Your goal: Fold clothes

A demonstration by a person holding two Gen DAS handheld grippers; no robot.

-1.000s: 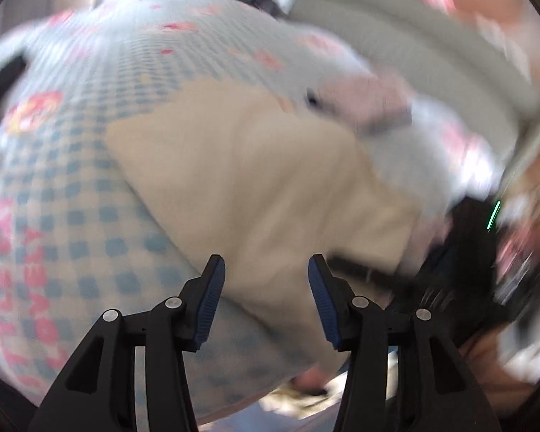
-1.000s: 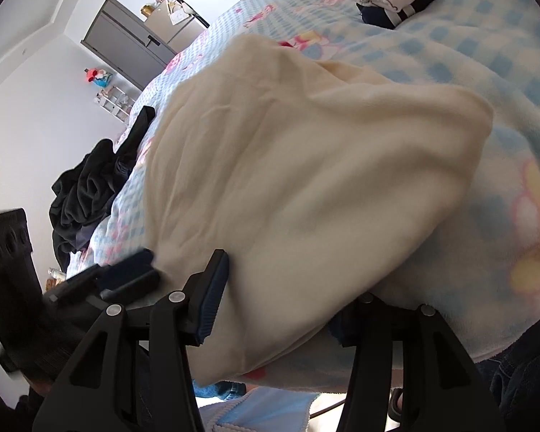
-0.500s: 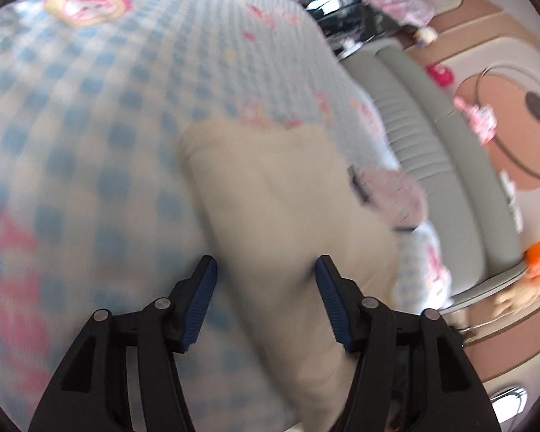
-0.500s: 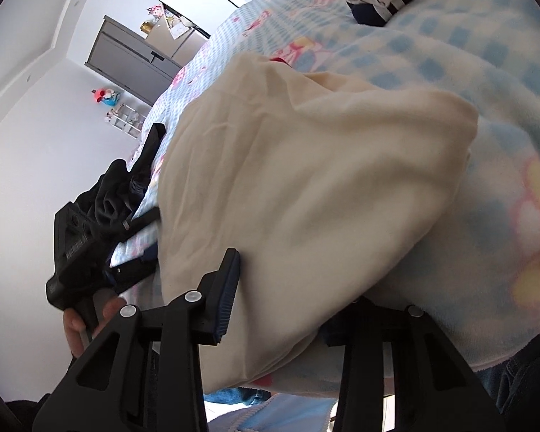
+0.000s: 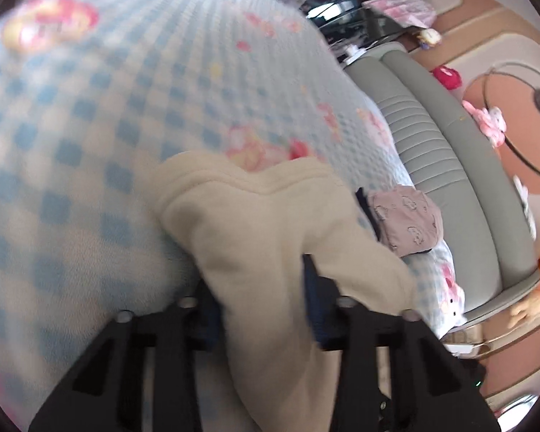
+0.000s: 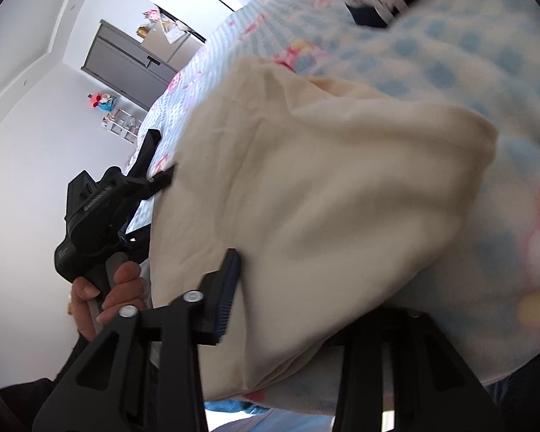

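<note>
Both tongs closing: left tongs (image 5: pixel 262 298), right tongs (image 6: pixel 306 295) (cream garment (image 6: pixel 324 187) between each).

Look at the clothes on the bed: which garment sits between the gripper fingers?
The cream garment: it runs between the closing left gripper fingers. The pink printed garment lies apart, folded, near the headboard.

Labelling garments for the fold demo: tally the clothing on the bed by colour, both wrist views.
Cream: 1, the cream garment, between the fingers of both closing grippers
Pink: 1, the folded pink piece
Dark navy: 1, the dark piece under the pink one
Total: 3
</note>
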